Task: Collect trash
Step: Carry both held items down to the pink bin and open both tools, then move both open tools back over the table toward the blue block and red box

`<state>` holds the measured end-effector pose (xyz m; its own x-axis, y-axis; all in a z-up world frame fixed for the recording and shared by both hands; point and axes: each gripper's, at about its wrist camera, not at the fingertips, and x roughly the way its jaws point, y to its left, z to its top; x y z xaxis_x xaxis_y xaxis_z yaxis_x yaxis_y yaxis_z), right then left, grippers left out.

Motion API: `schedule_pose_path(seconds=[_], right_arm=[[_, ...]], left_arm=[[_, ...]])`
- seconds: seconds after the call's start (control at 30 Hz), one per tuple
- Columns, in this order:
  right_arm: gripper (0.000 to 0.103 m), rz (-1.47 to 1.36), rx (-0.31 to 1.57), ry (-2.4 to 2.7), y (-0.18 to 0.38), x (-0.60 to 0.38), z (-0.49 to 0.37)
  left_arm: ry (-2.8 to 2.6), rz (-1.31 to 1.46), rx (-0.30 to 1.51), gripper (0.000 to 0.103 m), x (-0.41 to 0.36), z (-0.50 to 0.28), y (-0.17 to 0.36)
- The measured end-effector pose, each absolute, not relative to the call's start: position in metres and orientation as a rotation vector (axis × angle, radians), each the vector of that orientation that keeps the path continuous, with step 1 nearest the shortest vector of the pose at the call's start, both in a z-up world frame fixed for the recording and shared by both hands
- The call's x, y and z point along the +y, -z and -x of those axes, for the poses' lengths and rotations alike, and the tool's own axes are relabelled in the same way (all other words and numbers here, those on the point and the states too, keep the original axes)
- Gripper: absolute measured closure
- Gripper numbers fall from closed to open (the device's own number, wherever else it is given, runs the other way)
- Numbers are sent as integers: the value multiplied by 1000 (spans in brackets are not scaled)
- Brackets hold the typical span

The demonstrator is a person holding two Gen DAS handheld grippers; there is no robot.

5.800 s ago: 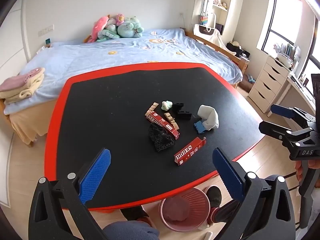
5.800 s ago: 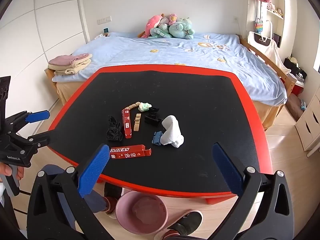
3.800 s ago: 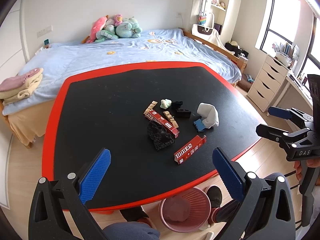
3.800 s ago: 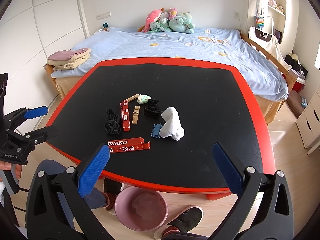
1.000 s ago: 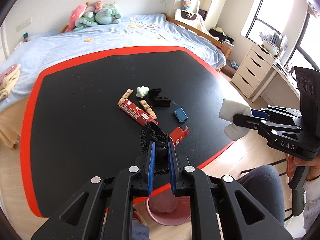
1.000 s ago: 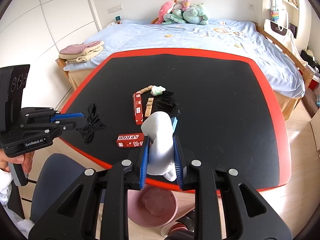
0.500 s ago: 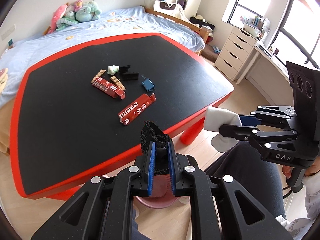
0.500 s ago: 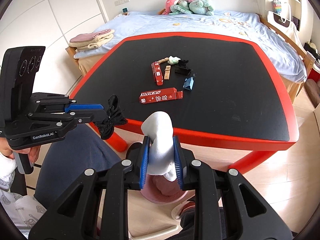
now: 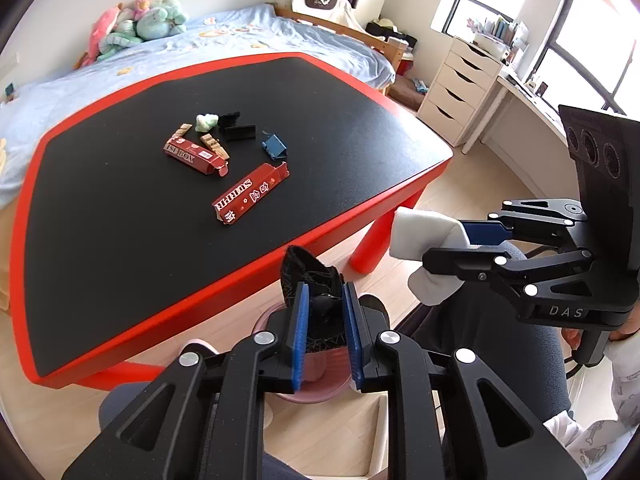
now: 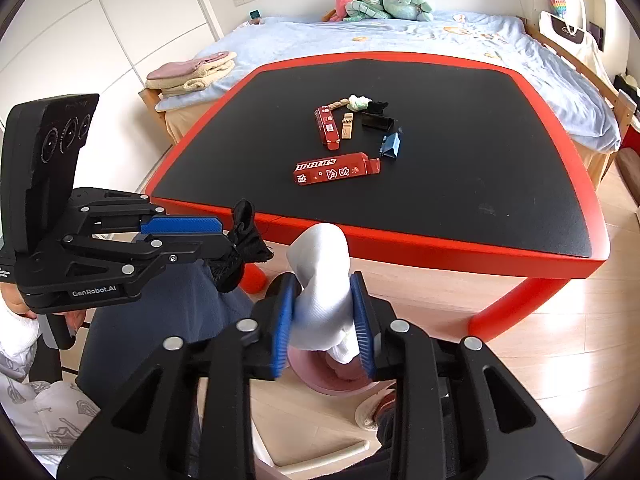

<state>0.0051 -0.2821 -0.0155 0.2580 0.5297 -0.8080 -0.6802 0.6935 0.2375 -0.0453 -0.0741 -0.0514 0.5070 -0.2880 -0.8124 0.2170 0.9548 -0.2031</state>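
Note:
My left gripper (image 9: 323, 332) is shut on a black mesh wad (image 9: 310, 276) and holds it over the pink trash bin (image 9: 316, 388) on the floor in front of the table. My right gripper (image 10: 323, 334) is shut on a crumpled white tissue (image 10: 324, 280), also above the pink bin (image 10: 340, 380). Each gripper shows in the other's view: the right gripper (image 9: 472, 248) with the tissue (image 9: 424, 240), the left gripper (image 10: 200, 236) with the black wad (image 10: 240, 248). On the black table (image 9: 120, 220) lie two red boxes (image 9: 250, 194), a blue scrap (image 9: 275, 146), wooden clips and black pieces.
The table has a red rim (image 10: 440, 240) and red legs (image 10: 508, 312). A bed with plush toys (image 10: 380, 0) stands behind it. A white drawer unit (image 9: 460, 92) is at the right. The person's legs and a shoe (image 10: 376, 408) are near the bin.
Both grippers picked their items off the table, pulled back past its front edge and lowered over the pink bin. In the last half second both moved slightly closer to the bin.

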Motion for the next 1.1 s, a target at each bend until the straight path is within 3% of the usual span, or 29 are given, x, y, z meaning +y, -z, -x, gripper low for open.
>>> schedule_pose_path(seconds=[0.03,0.07,0.1,0.13,0.27,1.1], right_arm=[[44,169,1019,-821,16,-283,-5],[26,163,1016,-816,16,-284,-6],[18,157,1014,-810,17,-285,-5],[16,155,1015,-801,17,-286,-6],[7,155,1035,-777,21,-287,-9],[5,173,1009,-766,12,-277,-33]], left_arm=[[301,74,998,68,-73,44,52],[293,78,993,40,-72,44,53],[288,88,983,16,-71,45,52],[283,103,965,13,-68,46,51],[242,100,974,8,-65,45,53],[88,172,945,8,-25,27,41]])
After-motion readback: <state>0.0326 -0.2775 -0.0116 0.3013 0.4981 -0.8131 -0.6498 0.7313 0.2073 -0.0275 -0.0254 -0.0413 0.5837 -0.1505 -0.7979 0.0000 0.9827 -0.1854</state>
